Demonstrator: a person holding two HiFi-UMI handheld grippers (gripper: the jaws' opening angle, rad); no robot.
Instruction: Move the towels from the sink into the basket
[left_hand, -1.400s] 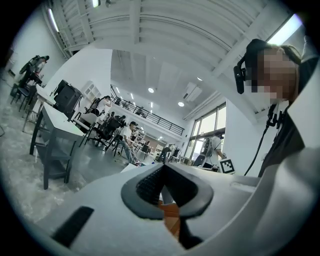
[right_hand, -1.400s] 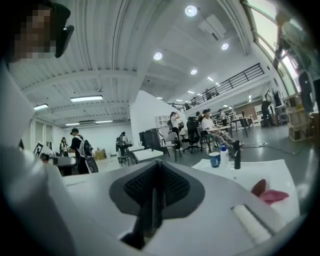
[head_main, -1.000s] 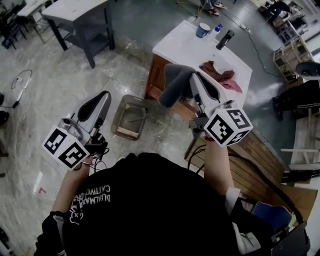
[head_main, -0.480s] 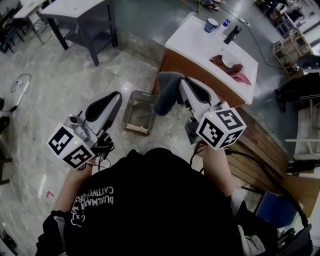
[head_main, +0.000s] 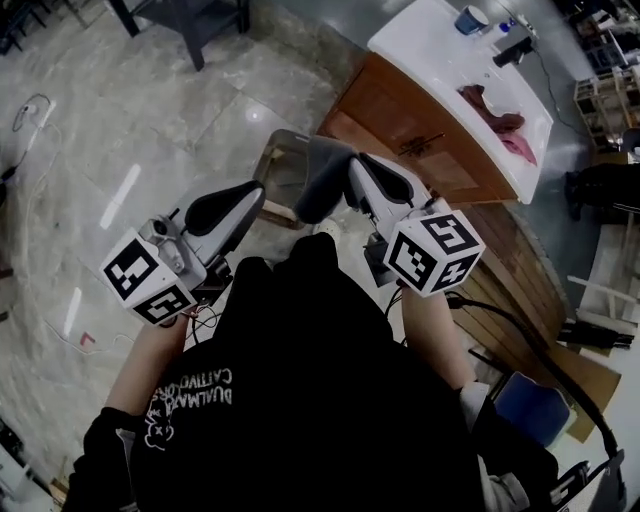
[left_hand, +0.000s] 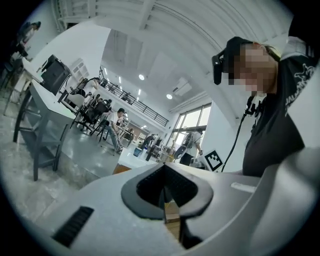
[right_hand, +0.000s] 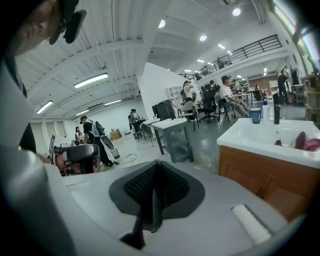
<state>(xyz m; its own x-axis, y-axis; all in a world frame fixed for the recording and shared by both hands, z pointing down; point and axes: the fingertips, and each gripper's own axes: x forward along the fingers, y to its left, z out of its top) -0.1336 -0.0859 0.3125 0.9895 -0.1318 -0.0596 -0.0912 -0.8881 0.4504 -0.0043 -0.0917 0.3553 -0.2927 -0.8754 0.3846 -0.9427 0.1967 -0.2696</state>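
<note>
The right gripper (head_main: 343, 170) is pinching a grey towel (head_main: 318, 188) tight, dangling it over the floor basket (head_main: 273, 160); it isn't dropped yet. Maroon towels (head_main: 497, 112) are lying in the sink (head_main: 432, 35), waiting. The left gripper (head_main: 256, 193) is hanging closed and empty.

a grey towel (head_main: 320, 180) shows at mid-frame. dark red and pink towels (head_main: 497, 112) lie upper right in a white sink (head_main: 420, 45).

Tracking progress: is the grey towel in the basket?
Out: the grey towel hangs from the right gripper, fingers shut, outside the basket.
</note>
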